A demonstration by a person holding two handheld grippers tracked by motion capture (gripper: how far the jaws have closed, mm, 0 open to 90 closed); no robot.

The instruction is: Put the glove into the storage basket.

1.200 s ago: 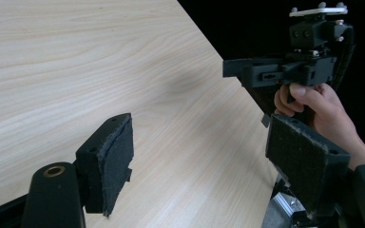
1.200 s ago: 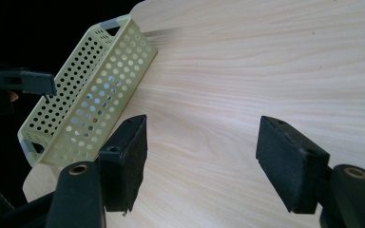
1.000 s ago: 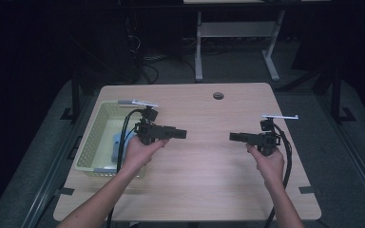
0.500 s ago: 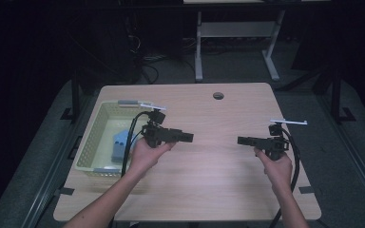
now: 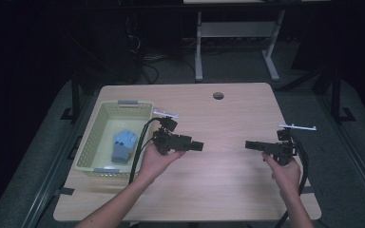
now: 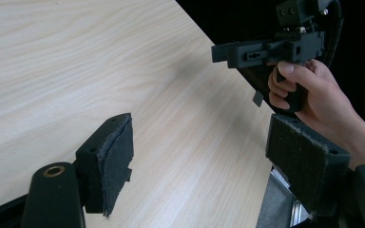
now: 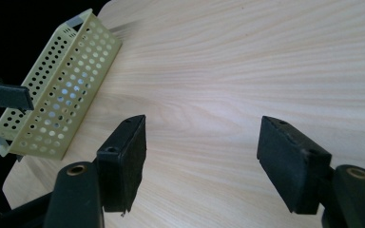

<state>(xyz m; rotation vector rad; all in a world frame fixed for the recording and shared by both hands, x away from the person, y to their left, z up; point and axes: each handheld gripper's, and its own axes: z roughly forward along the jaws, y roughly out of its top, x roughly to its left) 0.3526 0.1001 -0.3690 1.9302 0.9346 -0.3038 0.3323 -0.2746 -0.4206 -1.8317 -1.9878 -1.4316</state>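
My left gripper (image 5: 198, 146) is held above the middle of the wooden table (image 5: 218, 190), pointing right, just right of the basket. Its jaws stand wide apart with nothing between them, as the left gripper view (image 6: 199, 156) shows. My right gripper (image 5: 250, 144) hovers over the table's right side, pointing left toward the other one, and it appears farther off in the left gripper view (image 6: 218, 52). Its own view (image 7: 202, 156) has both black pads spread over bare wood, holding nothing.
A pale yellow perforated basket (image 5: 91, 148) stands at the table's left edge with a blue-grey folded item (image 5: 122, 145) inside; its holed wall (image 7: 62, 90) is in the right gripper view. A round cable hole (image 5: 218, 95) sits near the far edge. A white table frame (image 5: 237, 33) stands beyond.
Both grippers have drifted to the right and slightly toward the near edge. The left hand has come away from the basket, uncovering the blue-grey item.
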